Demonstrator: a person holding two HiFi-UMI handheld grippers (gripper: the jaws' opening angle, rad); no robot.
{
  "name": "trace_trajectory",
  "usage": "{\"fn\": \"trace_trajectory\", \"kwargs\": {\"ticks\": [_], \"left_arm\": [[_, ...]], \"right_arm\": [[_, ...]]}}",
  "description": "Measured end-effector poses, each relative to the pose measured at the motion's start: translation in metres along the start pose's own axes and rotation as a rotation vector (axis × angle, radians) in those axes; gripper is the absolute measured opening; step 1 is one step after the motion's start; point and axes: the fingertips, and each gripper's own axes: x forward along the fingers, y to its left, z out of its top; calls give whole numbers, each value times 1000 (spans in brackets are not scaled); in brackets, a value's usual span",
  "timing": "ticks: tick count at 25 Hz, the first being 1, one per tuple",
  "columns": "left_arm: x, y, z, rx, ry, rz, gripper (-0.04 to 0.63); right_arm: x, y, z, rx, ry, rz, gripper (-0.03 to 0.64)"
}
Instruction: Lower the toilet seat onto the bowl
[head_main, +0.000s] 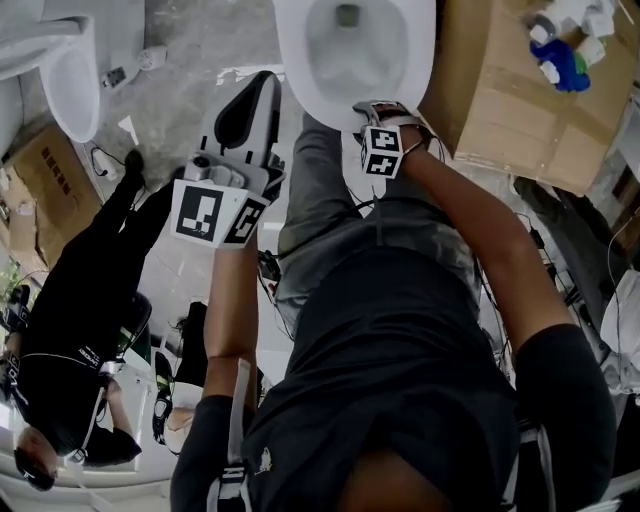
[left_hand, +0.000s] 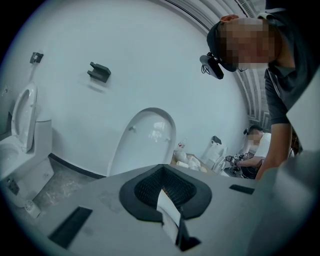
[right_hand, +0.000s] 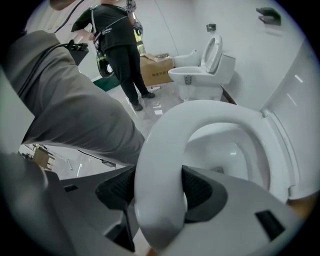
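Right claw (right_hand: 159, 197) grips the front rim of the toilet seat (right_hand: 165, 125), the white ring wedged between both pads. Holding it at this edge, far from the hinge (right_hand: 265, 114), lets the person steer the seat. It lies almost flat over the bowl (right_hand: 227, 152); whether it already rests on the rim cannot be told from here. The left claw (left_hand: 167, 192) is closed on nothing and held off to the side, pointing toward the wall (left_hand: 125, 50), apparently kept clear because 1 claw is enough for this job. Judged by the seat's angle, the lowering looks nearly done; a gentle let-down should spare the bowl a knock.
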Motion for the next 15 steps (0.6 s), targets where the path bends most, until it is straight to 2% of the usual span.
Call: {"fn": "trace_trajectory", "kwargs": {"ticks": [15], "left_arm": [[-5, 45, -44, -11, 53, 72, 0]], "right_arm": [[79, 4, -23, 28, 68, 122, 259]]}}
